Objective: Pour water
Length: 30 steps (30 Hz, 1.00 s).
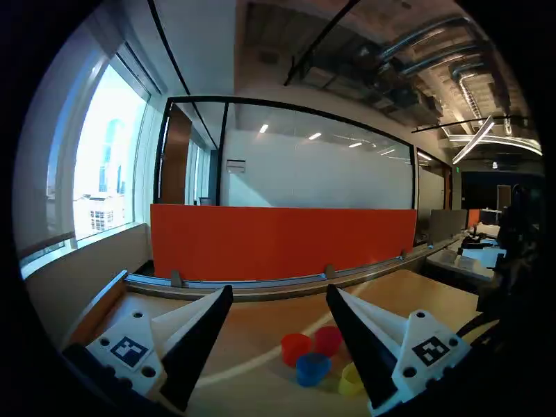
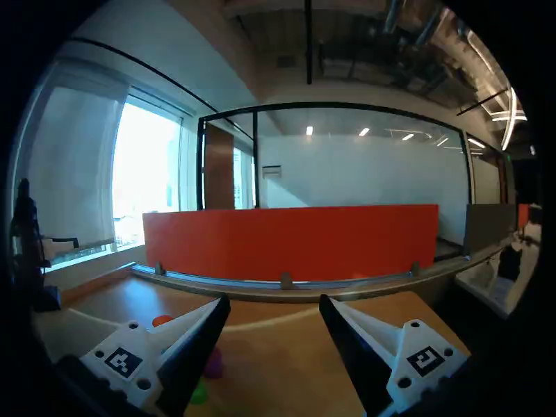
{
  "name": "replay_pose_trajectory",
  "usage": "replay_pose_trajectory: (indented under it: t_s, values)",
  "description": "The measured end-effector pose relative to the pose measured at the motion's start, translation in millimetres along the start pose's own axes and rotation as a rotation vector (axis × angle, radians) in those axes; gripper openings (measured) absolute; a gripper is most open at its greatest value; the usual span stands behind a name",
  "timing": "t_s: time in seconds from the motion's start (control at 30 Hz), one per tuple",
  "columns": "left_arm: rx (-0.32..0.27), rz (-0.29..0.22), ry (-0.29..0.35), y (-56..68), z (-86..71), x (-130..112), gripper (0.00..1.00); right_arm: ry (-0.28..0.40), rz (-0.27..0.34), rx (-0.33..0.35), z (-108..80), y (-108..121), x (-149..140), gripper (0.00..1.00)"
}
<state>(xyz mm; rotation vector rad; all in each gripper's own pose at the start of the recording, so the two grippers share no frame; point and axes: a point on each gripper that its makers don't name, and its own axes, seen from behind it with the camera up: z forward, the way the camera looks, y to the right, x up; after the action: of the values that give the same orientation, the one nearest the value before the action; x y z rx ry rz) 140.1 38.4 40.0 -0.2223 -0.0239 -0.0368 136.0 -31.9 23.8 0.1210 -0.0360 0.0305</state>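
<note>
Wooden counter with a pale curved line across its top, seen from the left gripper view. The left tool hovers above it with its two black-edged white fingers spread wide apart and gripping nothing. Between and just beyond the fingertips, toward the right finger, four small plastic cups stand close together on the counter: an orange-red cup, a crimson cup just beside it, a blue cup nearest the camera, and a yellow cup partly hidden by the right finger. An orange partition panel runs along the counter's far edge. In the right gripper view, the right tool is likewise spread and empty; a purple cup and a green cup peep from behind its left finger.
</note>
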Motion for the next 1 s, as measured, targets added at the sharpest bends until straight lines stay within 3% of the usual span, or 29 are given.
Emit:
replay_pose_trajectory:
  t_s: [0.2,0.77,1.0]
  values:
    - [-0.054,0.017,-0.009,6.7,1.7,2.7,1.00,0.007,-0.014,0.052,1.5,-10.6,8.2,1.00]
    - [-0.266,0.021,-0.040,39.2,12.1,-5.6,1.00,-0.023,-0.022,0.377,4.6,-80.4,5.5,1.00]
    - [-0.345,0.020,-0.070,48.7,14.5,-12.9,1.00,-0.055,-0.040,0.458,4.2,-98.8,-0.1,1.00]
